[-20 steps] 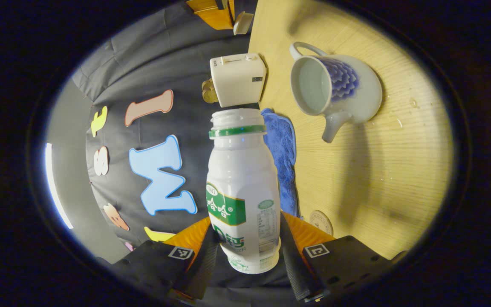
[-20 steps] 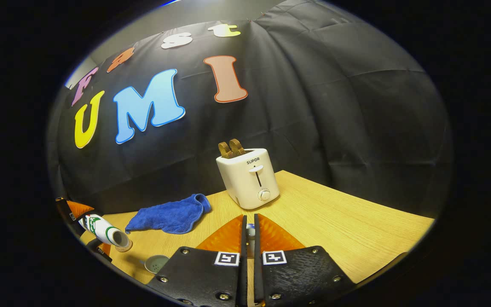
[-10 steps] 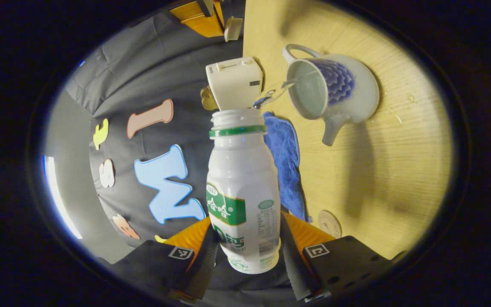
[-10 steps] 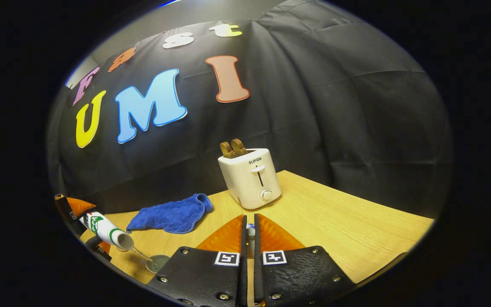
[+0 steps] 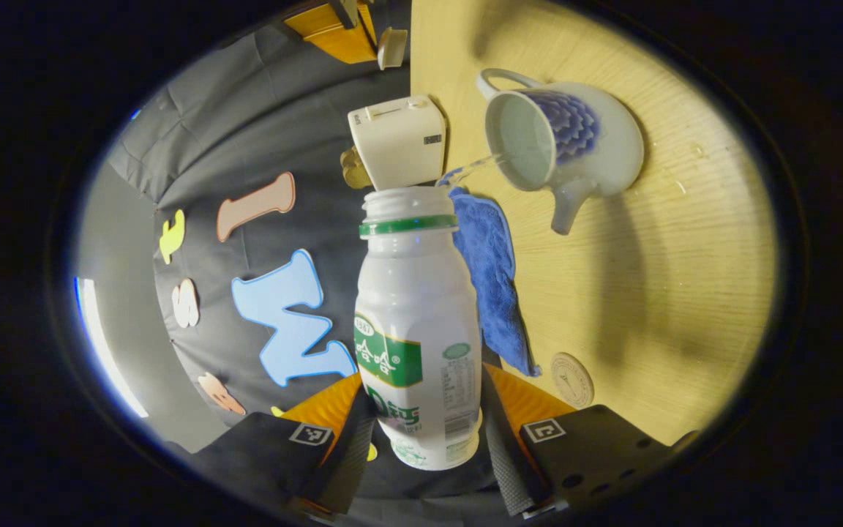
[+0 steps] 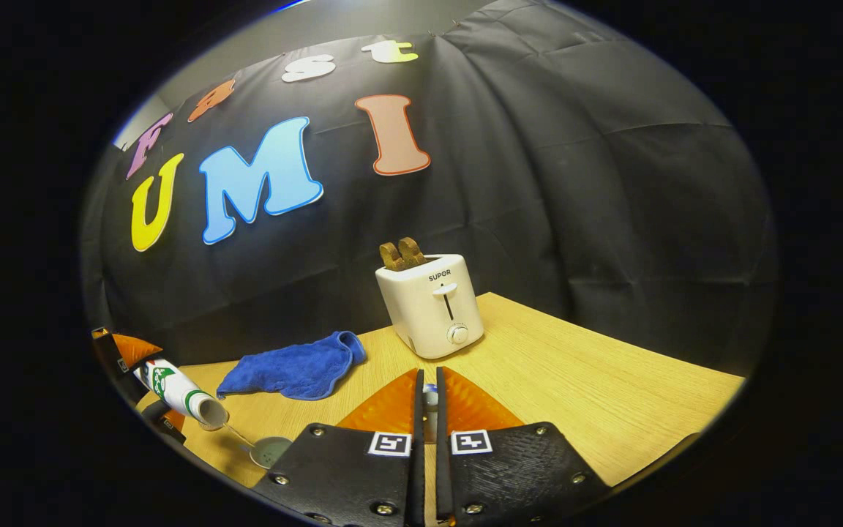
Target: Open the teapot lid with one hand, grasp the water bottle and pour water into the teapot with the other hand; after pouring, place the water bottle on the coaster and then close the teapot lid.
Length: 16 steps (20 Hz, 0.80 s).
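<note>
L gripper [image 5: 421,439] clamps the water bottle [image 5: 416,322] tipped so water streams into the open teapot [image 5: 560,150] on the table, while R gripper [image 6: 427,410] pinches the lid [image 6: 429,397] clear w/ 2 fingers nearly together.

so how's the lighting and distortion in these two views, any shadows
Left gripper view: warm light on the table, the teapot casting a long soft shadow, the water bottle sharp. Right gripper view: strong fisheye bends the table edge; the toaster evenly lit.
</note>
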Each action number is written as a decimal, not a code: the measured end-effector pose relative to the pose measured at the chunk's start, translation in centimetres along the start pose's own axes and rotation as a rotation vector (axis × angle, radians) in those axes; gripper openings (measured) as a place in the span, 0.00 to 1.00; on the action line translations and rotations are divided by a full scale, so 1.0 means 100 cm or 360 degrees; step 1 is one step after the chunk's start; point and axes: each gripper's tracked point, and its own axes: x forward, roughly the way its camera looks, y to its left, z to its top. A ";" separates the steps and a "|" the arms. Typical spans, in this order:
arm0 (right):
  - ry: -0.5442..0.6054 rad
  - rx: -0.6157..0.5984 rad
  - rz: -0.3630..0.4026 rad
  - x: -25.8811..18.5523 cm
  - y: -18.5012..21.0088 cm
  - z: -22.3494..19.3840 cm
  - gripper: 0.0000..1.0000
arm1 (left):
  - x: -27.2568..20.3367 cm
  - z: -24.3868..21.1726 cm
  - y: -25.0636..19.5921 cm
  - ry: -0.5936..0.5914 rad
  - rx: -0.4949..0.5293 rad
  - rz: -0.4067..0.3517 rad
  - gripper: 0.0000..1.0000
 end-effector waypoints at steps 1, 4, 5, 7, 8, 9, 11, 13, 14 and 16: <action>0.0000 -0.0001 0.0001 0.000 0.000 0.000 0.06 | 0.000 -0.001 0.000 0.0001 0.0008 0.0006 0.80; 0.0000 -0.0004 0.0008 0.000 0.001 0.000 0.06 | 0.001 -0.002 0.002 0.0003 0.0028 0.0017 0.80; 0.0000 -0.0005 0.0009 0.001 0.002 0.000 0.06 | 0.001 -0.002 0.002 0.0003 0.0040 0.0023 0.80; 0.0001 -0.0006 0.0010 0.000 0.002 0.000 0.06 | 0.002 -0.002 0.003 0.0000 0.0056 0.0029 0.80; 0.0000 -0.0005 0.0011 0.001 0.002 0.000 0.06 | 0.002 -0.002 0.004 -0.0001 0.0060 0.0036 0.80; -0.0002 -0.0006 0.0011 0.000 0.002 0.001 0.06 | 0.002 -0.002 0.004 -0.0002 0.0064 0.0044 0.80; -0.0002 -0.0007 0.0013 0.001 0.002 0.000 0.06 | 0.002 -0.001 0.005 -0.0006 0.0076 0.0051 0.80; -0.0001 -0.0012 0.0016 0.001 0.003 0.000 0.06 | 0.001 0.001 0.005 -0.0012 0.0095 0.0055 0.80; -0.0002 -0.0015 0.0020 0.001 0.003 -0.001 0.06 | 0.000 0.002 0.005 -0.0017 0.0107 0.0060 0.80; -0.0005 -0.0022 0.0031 0.001 0.006 0.000 0.06 | 0.000 0.003 0.006 -0.0026 0.0138 0.0068 0.80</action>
